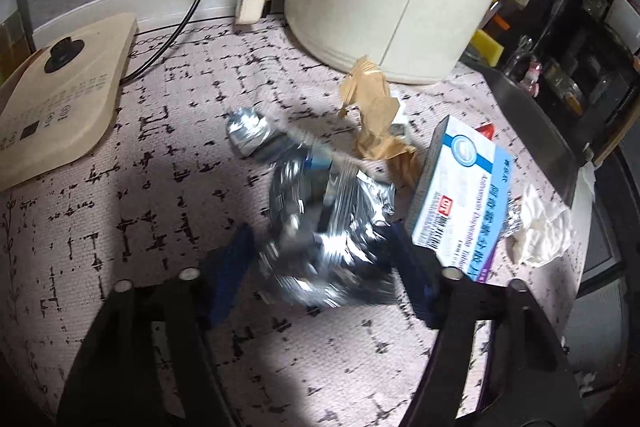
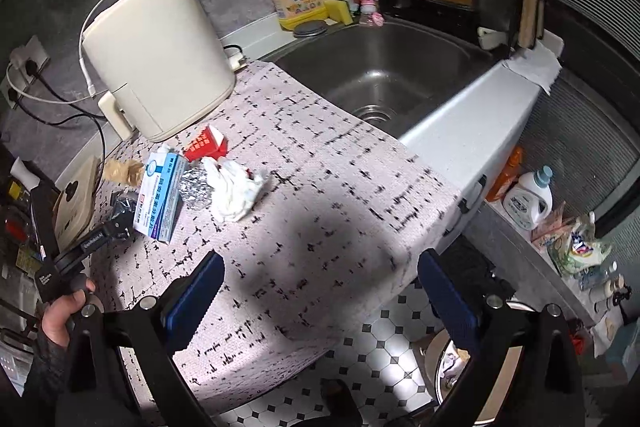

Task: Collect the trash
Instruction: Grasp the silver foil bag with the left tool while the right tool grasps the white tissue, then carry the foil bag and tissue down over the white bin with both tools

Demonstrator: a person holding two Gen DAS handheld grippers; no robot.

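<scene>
Left gripper [image 1: 320,259]: jaws straddle crumpled foil wrapper [image 1: 320,227] on patterned mat [image 1: 120,227]; pads not clearly pressing, nothing gripped yet. Advice: centre pads on bulk, close firmly, avoid medicine box [image 1: 460,203] just right. Wrapper long axis runs near-right to far-left, narrow end toward far-left. Right gripper [image 2: 320,307]: jaws wide apart, empty, over near mat edge.

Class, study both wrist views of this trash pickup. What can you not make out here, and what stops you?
- Left wrist view: the silver foil wrapper is motion-blurred, so whether the left hand-held gripper presses it is unclear.
- Right wrist view: the medicine box hides most of that wrapper.
- Right wrist view: the red carton print is too small.
</scene>
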